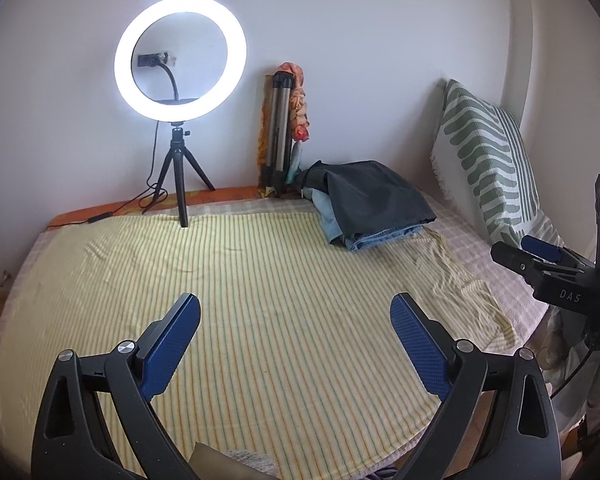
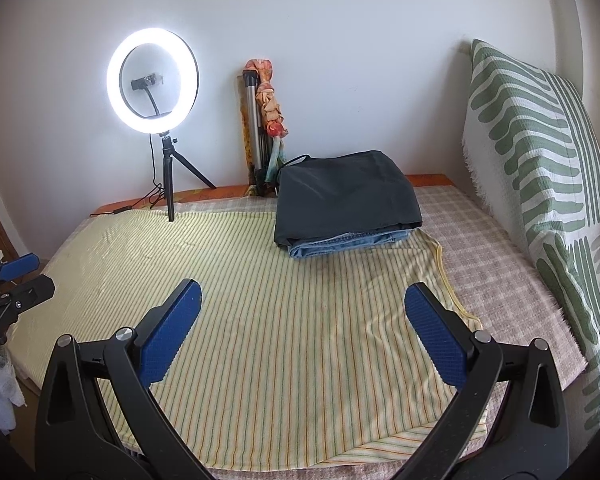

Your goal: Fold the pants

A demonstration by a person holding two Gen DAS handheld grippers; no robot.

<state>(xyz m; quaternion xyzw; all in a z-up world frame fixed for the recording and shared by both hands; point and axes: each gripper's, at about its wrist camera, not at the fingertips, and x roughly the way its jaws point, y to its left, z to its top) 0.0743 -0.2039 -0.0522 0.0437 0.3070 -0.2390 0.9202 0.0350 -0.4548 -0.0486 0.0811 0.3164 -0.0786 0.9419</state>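
A folded pair of dark grey pants [image 1: 374, 196] [image 2: 346, 196] lies on top of folded blue jeans [image 1: 380, 236] [image 2: 348, 242] at the far right of the bed. My left gripper [image 1: 296, 306] hovers over the yellow striped sheet [image 1: 240, 280] near the bed's front, jaws wide apart with nothing between them. My right gripper [image 2: 302, 296] hangs over the same sheet [image 2: 280, 312], open and empty, well short of the stack. In the left wrist view the right gripper [image 1: 526, 248] shows at the right edge; in the right wrist view the left gripper [image 2: 24, 272] shows at the left edge.
A lit ring light on a small tripod [image 1: 180, 68] [image 2: 153, 80] stands at the back left with its cable trailing. A folded tripod and a rolled orange cloth [image 1: 284, 128] [image 2: 262, 120] lean against the wall. A green-patterned pillow [image 1: 488, 156] [image 2: 540, 168] stands along the right side.
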